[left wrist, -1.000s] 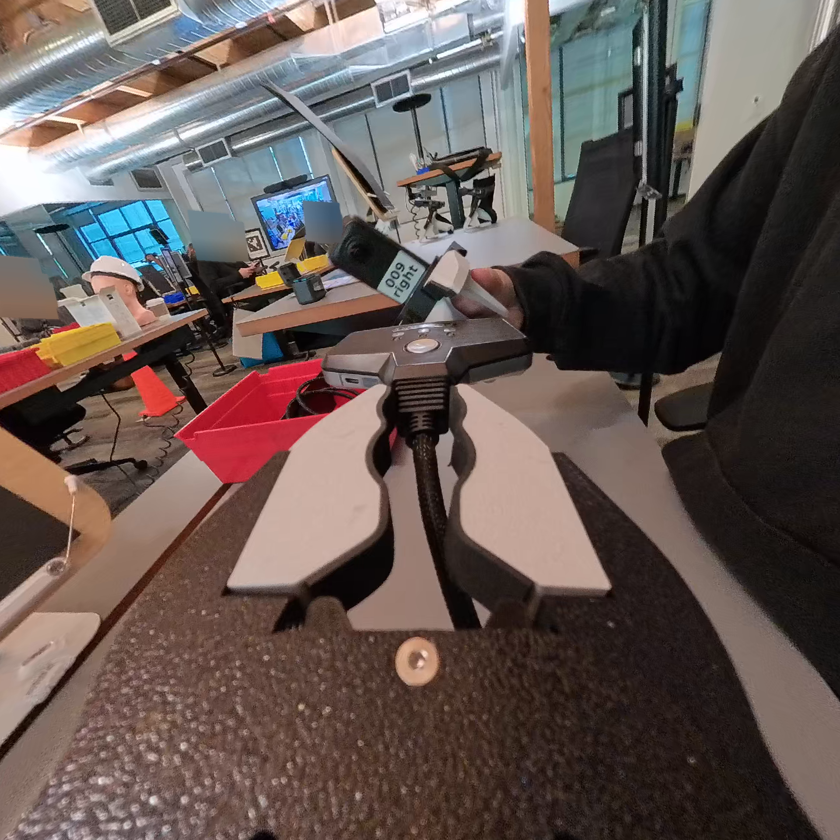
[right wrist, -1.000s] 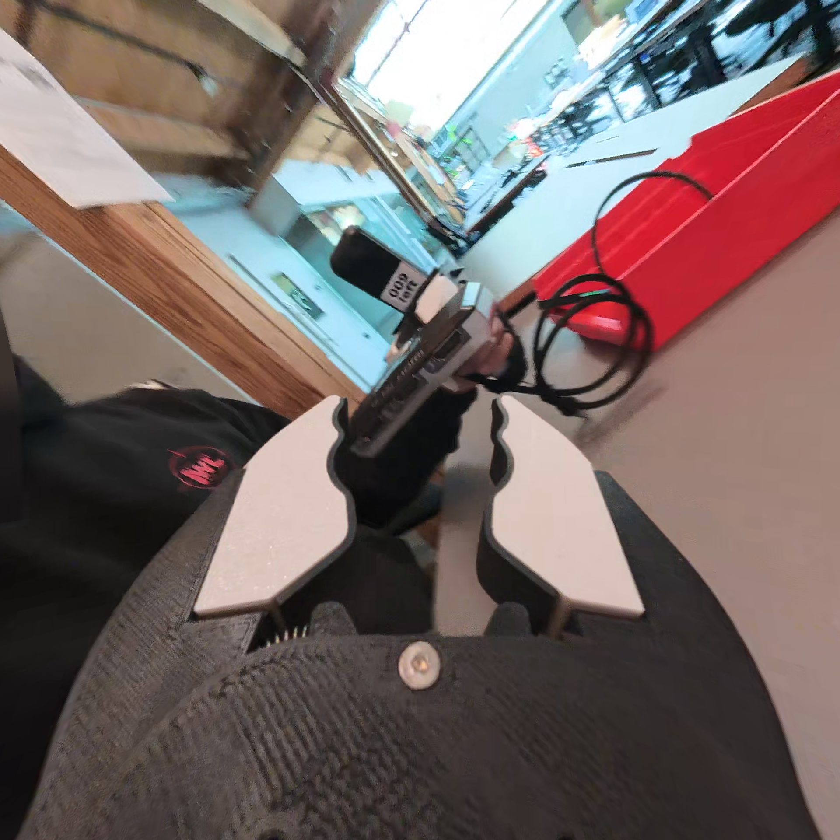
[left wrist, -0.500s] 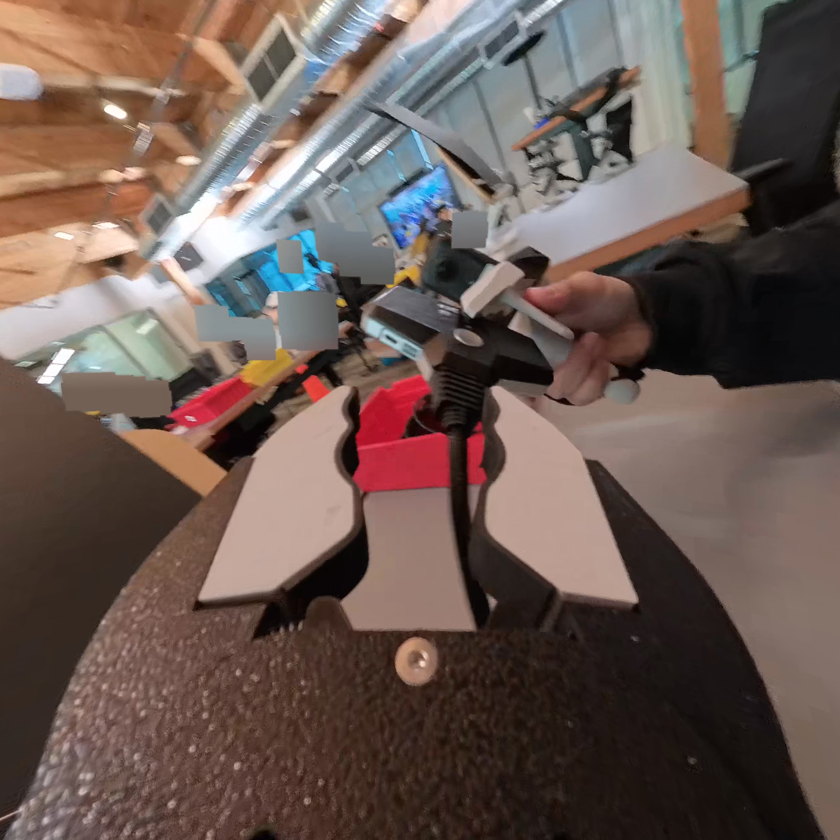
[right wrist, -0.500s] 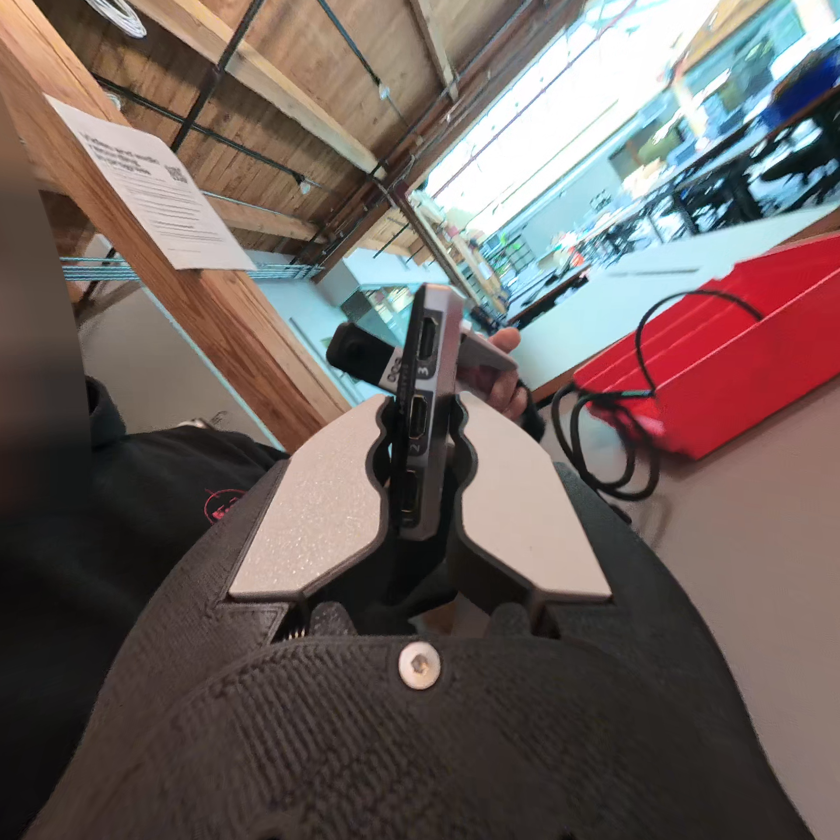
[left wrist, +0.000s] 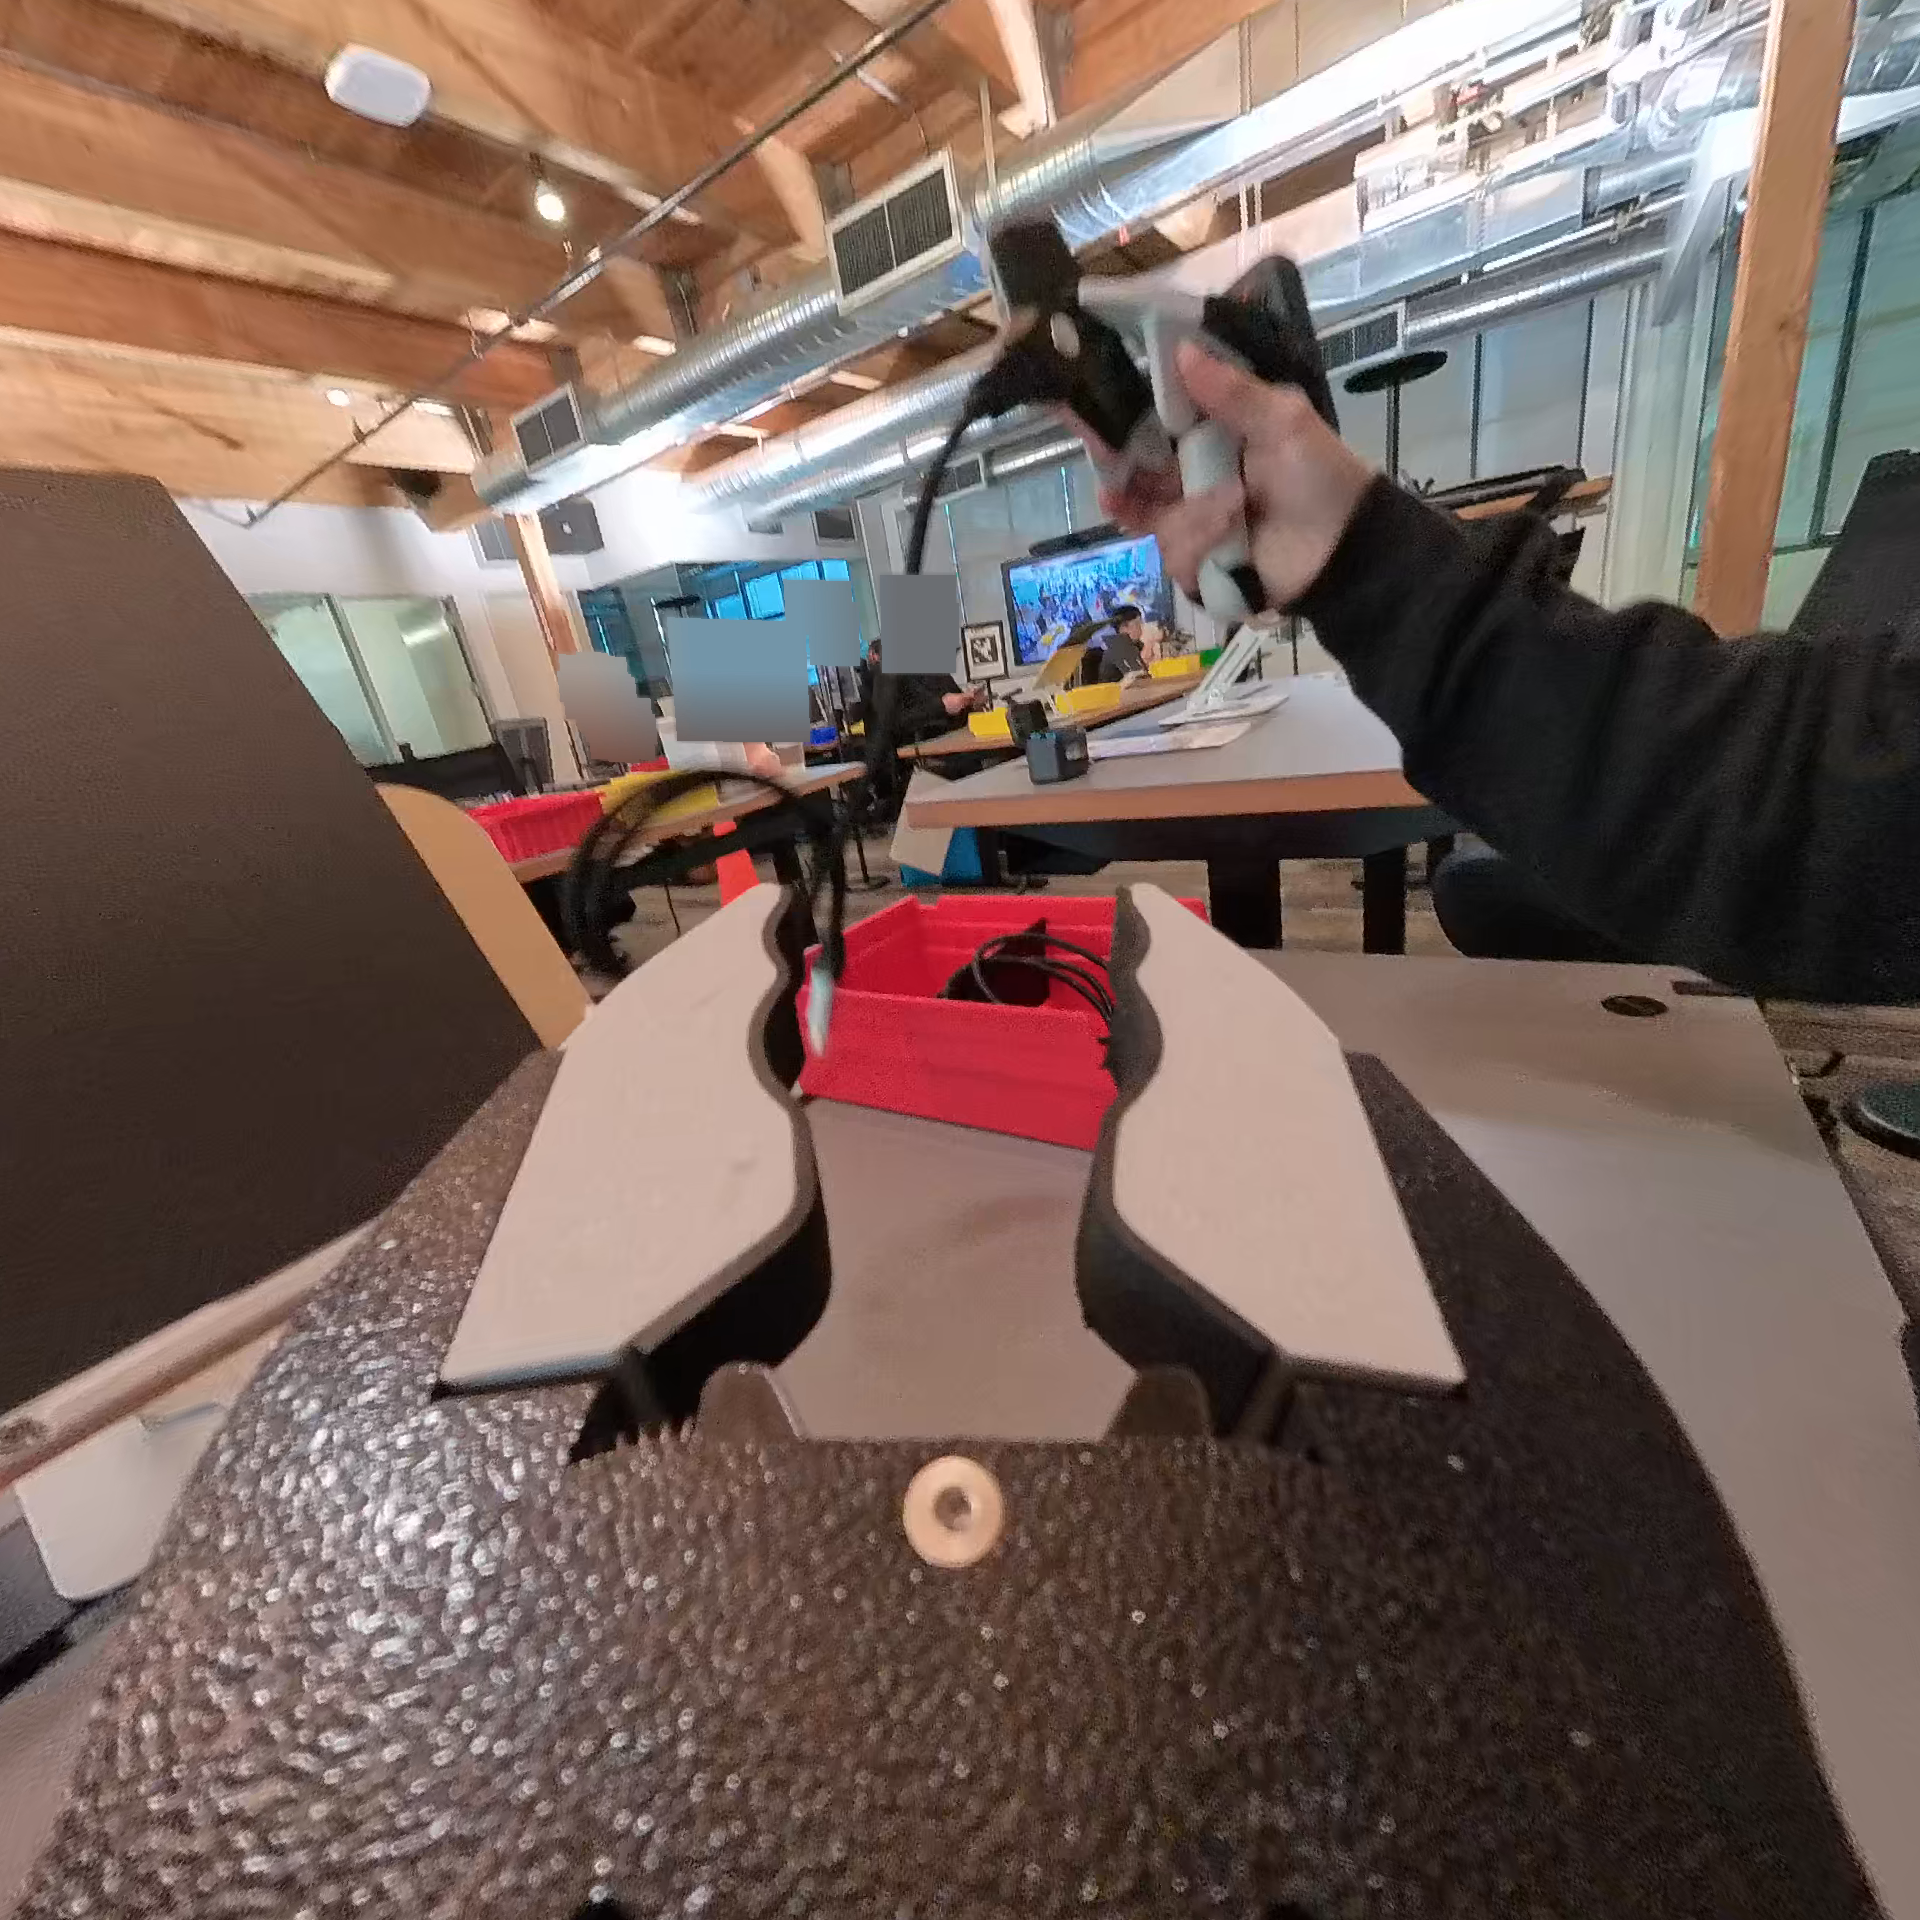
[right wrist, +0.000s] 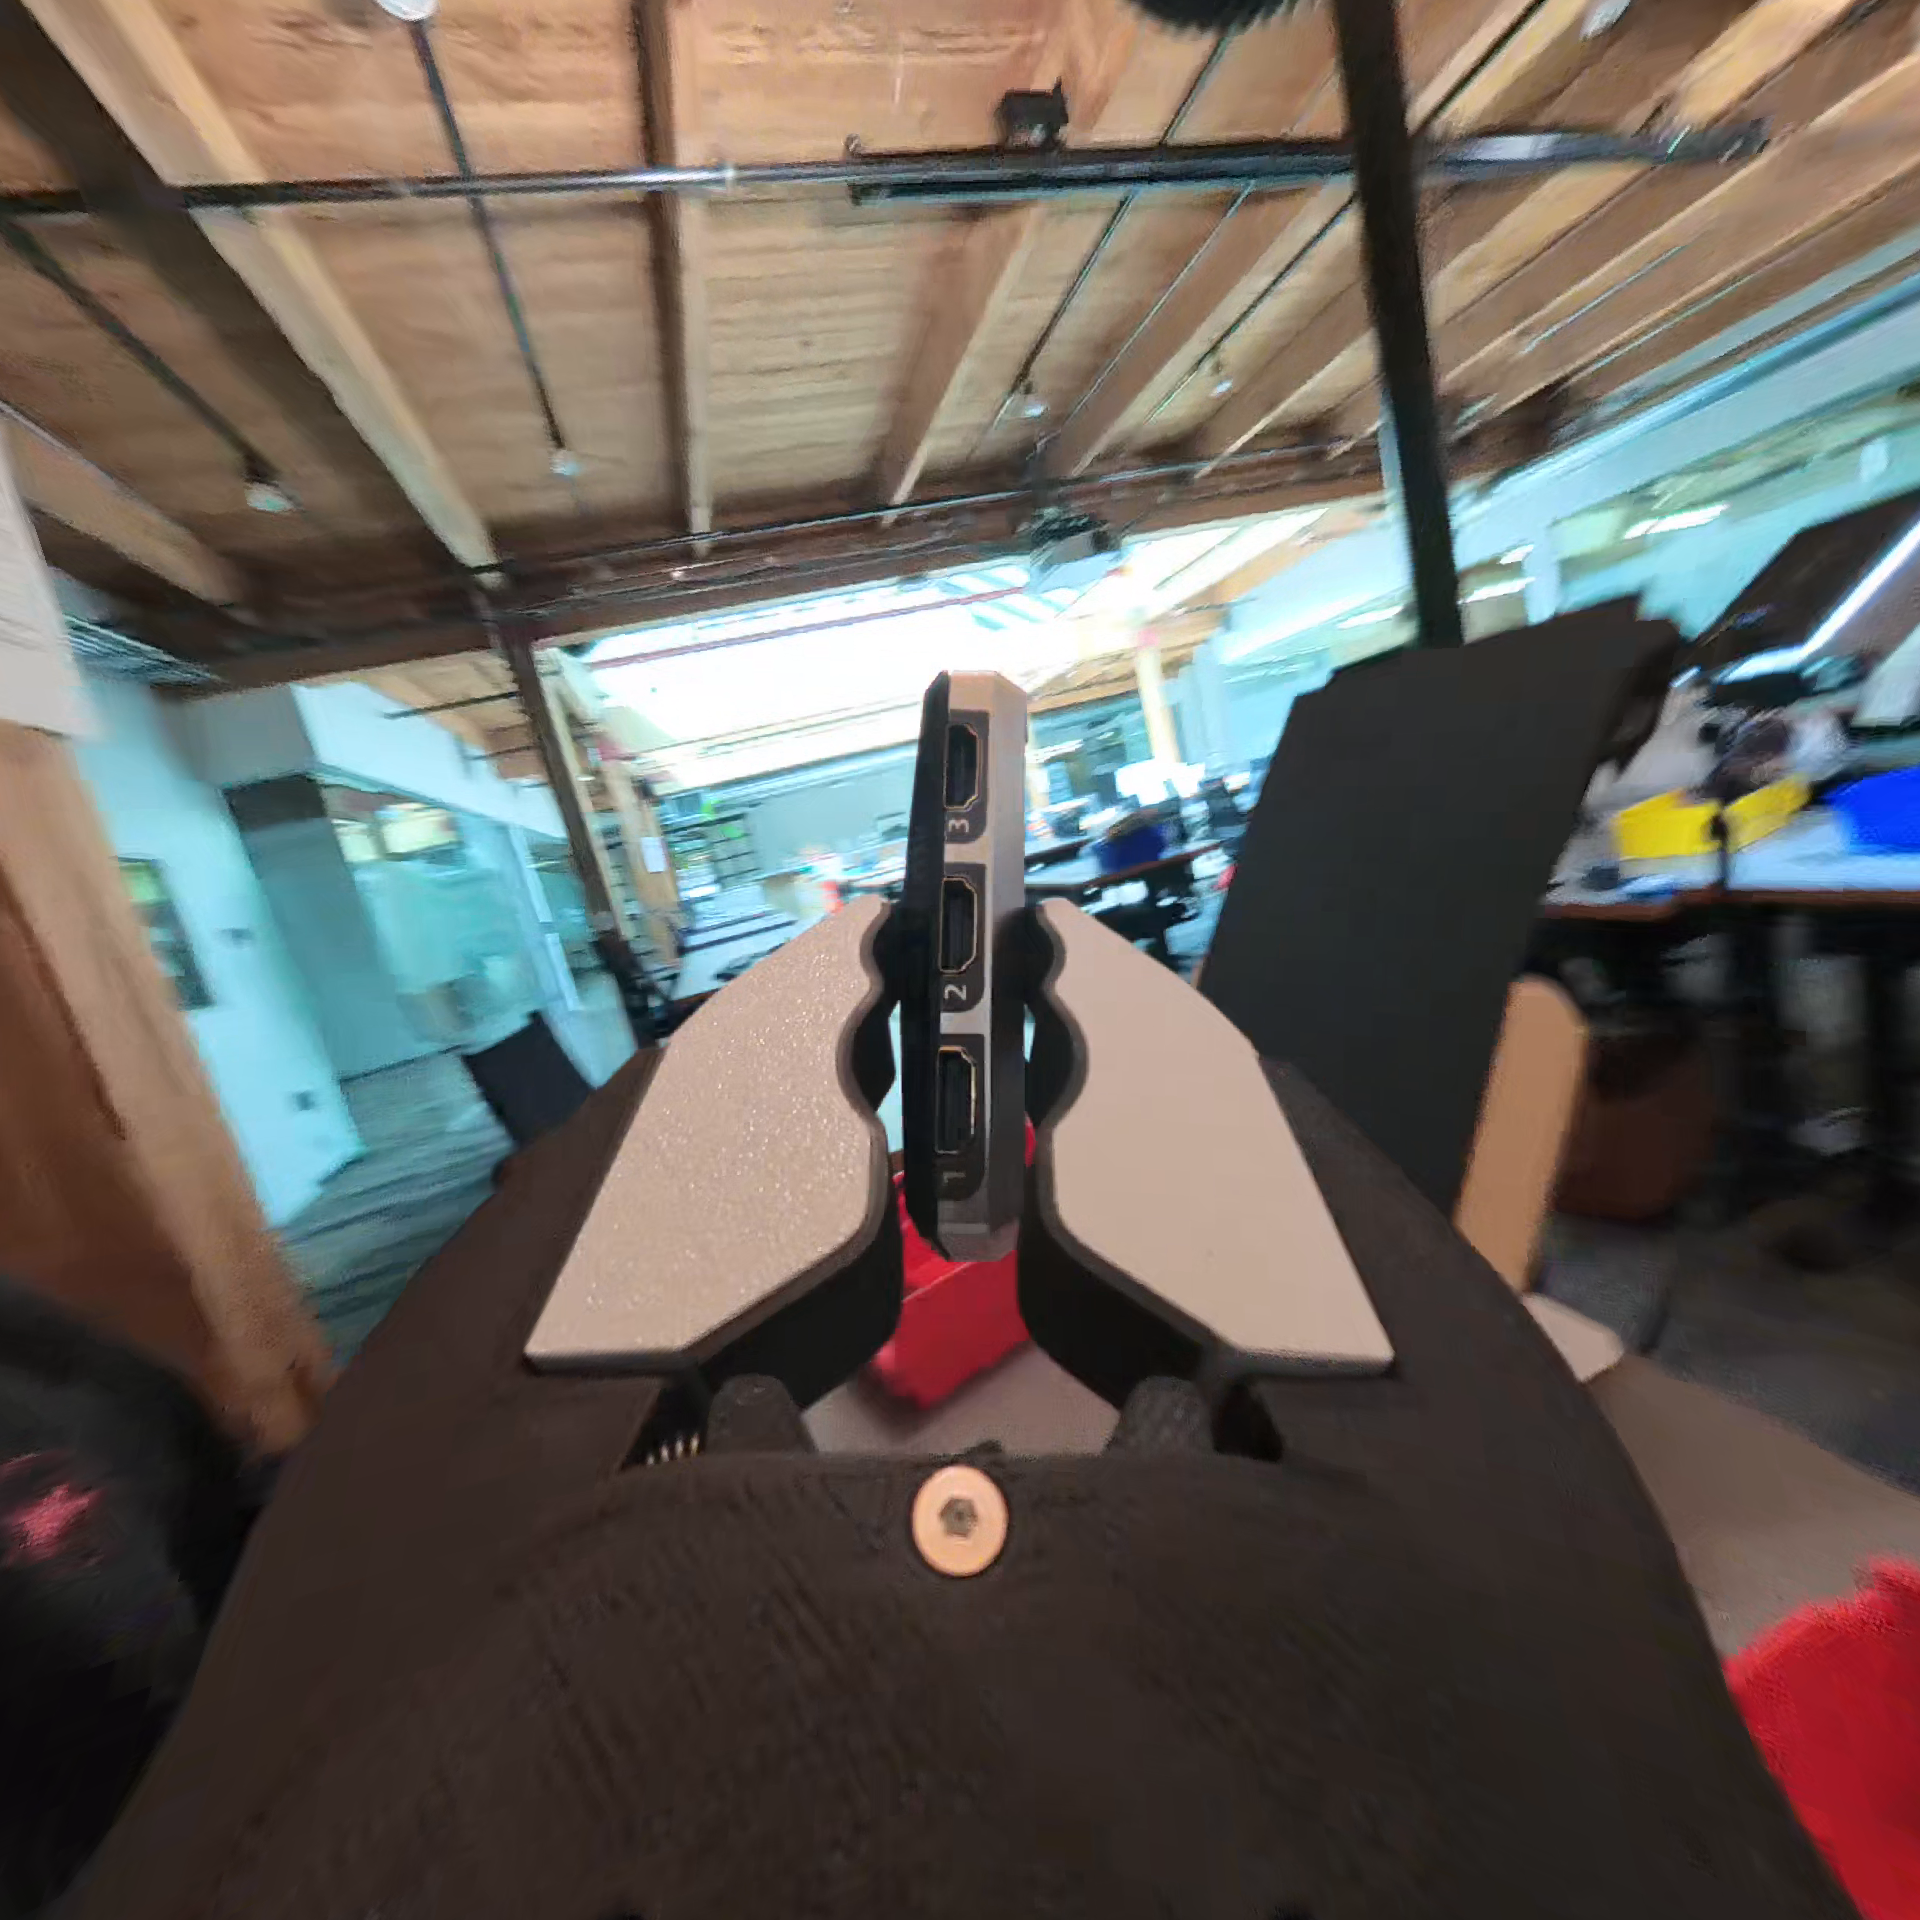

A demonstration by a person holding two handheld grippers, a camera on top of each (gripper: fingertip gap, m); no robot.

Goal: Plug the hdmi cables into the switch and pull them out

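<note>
Behind both tools is an open workshop with wooden ceiling beams. Compared with a moment ago, the left gripper (left wrist: 951,977) has let go of the braided cable (left wrist: 914,540) and stands wide, empty; the right gripper (right wrist: 958,971) now clamps the switch (right wrist: 961,966), lifted high above the red bin (left wrist: 966,1029). This slim metal switch shows three vacant ports, so plugging can begin.

The switch (right wrist: 961,977) is sitting upright on its edge in the air, a slim grey box showing three empty ports stacked in a row. A black hdmi cable (left wrist: 925,499) is hanging off the switch, its silver plug end (left wrist: 821,1003) dangling loose below.
</note>
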